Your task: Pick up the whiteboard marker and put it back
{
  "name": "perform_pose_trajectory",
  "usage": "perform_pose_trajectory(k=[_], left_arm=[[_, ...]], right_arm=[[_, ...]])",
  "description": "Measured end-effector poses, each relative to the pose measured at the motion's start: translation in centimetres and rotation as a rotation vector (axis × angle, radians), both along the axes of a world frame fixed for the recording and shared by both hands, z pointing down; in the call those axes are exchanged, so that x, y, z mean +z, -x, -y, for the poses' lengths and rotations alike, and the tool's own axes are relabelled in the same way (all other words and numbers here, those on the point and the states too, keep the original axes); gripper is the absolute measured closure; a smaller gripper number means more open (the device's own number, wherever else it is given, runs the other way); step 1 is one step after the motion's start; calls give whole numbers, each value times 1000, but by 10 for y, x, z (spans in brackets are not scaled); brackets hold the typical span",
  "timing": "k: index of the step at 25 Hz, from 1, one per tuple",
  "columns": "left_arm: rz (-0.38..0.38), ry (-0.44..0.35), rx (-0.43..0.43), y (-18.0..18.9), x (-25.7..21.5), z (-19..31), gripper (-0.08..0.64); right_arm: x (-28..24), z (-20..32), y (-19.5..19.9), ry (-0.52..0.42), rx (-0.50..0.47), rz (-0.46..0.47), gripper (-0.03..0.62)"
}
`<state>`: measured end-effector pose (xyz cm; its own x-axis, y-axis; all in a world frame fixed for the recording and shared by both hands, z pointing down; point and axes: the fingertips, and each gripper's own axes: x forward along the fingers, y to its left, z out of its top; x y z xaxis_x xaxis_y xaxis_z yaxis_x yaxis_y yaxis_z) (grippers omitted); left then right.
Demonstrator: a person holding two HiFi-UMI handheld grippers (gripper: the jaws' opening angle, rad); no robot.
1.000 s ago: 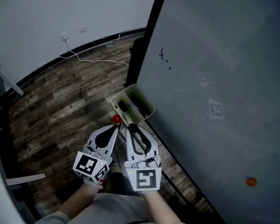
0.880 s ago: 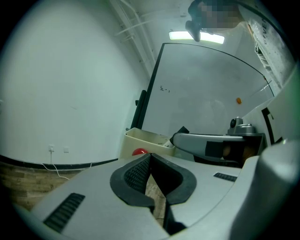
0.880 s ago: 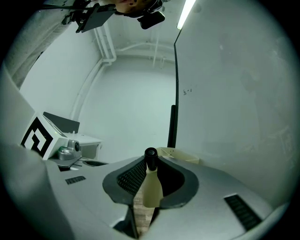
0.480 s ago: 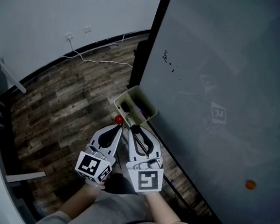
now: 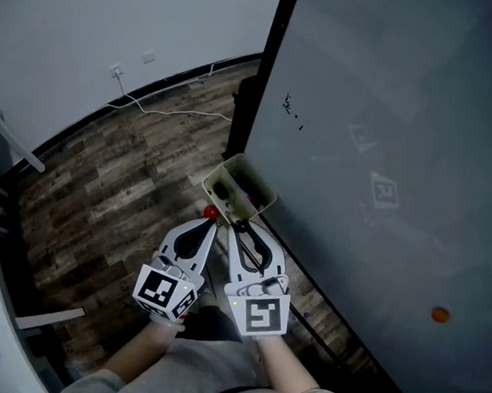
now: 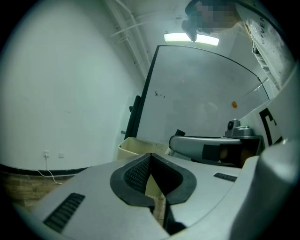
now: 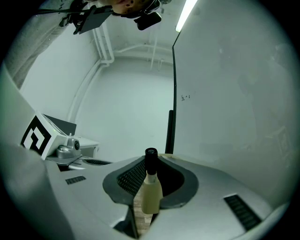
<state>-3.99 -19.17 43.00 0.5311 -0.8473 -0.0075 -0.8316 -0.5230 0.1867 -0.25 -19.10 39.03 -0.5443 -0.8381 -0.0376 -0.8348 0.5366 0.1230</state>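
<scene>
Marker [image 7: 150, 190] clamped in right gripper [image 7: 154, 159]: pale barrel between the pads, black cap poking out past the tips. Held in the air, off the floor. In head view the gripper's tips sit just at the tray's near corner

Whiteboard [image 5: 386, 161]: fills right side of head view, grey surface, dark frame down its left edge. Leans across the frame from upper left to lower right

Wall [image 5: 116, 17]: pale and plain, beyond the floor. Dark skirting along its base

Floor [image 5: 119, 180]: dark wood planks, left of the board

Cable [image 5: 164, 109]: white, loose on the planks close to the skirting, near the board's frame

Tray [image 5: 223, 165]: beige open box at the board's lower left edge, seen at an angle. Dark items lie inside, too small to identify

Left gripper [image 6: 150, 155]: just beside the right one, both pointing toward the tray, marker cubes nearest the person. Pads pressed together in left gripper view, nothing between them

Red thing [image 5: 211, 212]: small and round, just beside the left gripper's tips and the tray's near corner. Cannot tell what it is or whether it touches either

Orange dot [image 5: 440, 315]: low on the board, well apart from the tray

Black marks [image 5: 292, 108]: a few specks high on the board near the frame, not readable
</scene>
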Motion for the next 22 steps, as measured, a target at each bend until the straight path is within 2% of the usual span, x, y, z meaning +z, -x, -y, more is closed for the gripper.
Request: perform_pose_trajectory(k=[22], left_arm=[[-11,-8,50,0,-8,4,545]], right_arm=[[-22,1,-4,-26,33,9,514]])
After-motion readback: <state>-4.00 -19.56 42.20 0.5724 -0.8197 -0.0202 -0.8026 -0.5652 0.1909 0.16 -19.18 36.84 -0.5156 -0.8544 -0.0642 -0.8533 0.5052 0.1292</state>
